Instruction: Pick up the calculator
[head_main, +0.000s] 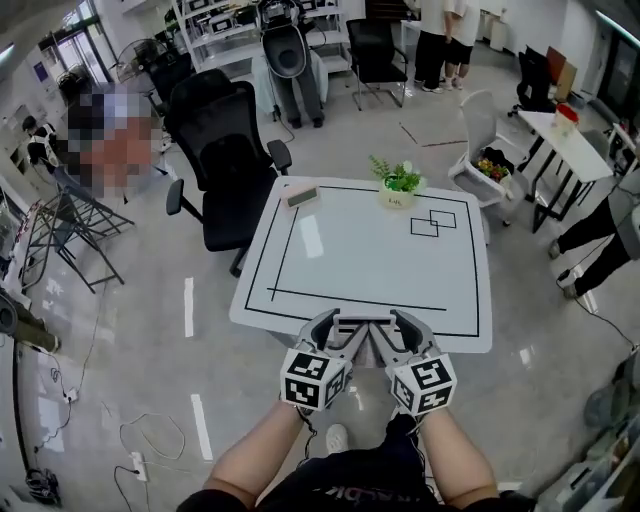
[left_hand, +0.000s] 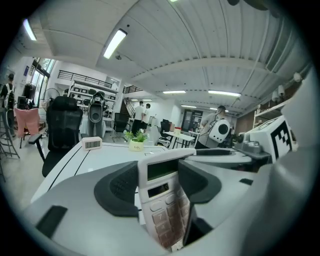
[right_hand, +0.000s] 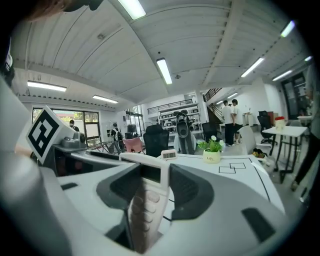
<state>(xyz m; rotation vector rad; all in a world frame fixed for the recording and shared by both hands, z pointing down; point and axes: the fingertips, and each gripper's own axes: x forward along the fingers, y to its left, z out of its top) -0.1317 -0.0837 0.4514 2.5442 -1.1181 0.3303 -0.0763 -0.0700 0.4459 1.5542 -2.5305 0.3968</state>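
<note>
Seen from above, a white worktop (head_main: 370, 260) with a black outline drawn inside its rim stands on a grey floor. At the middle of its near edge, two hand-held grippers meet, each carrying a cube with square black-and-white markers. The left gripper (head_main: 337, 328) and the right gripper (head_main: 390, 328) point inward toward each other, and between them they hold a pale calculator (head_main: 362, 320), its display end pointing away from the person.

In the left gripper view, the dark padded fingers (left_hand: 117, 187) are clenched on the calculator (left_hand: 162, 197), one on each side, with the green display and rows of keys facing the camera. In the right gripper view, the fingers (right_hand: 187, 187) likewise clamp the calculator (right_hand: 145, 200), seen almost edge-on.

A small digital clock (head_main: 302, 196) sits near the far left corner of the worktop. A potted plant (head_main: 398, 190) stands at the far edge, with two overlapping drawn squares (head_main: 433, 223) just beside it toward the right edge. A black office chair (head_main: 225, 165) stands on the floor beyond the far left corner
</note>
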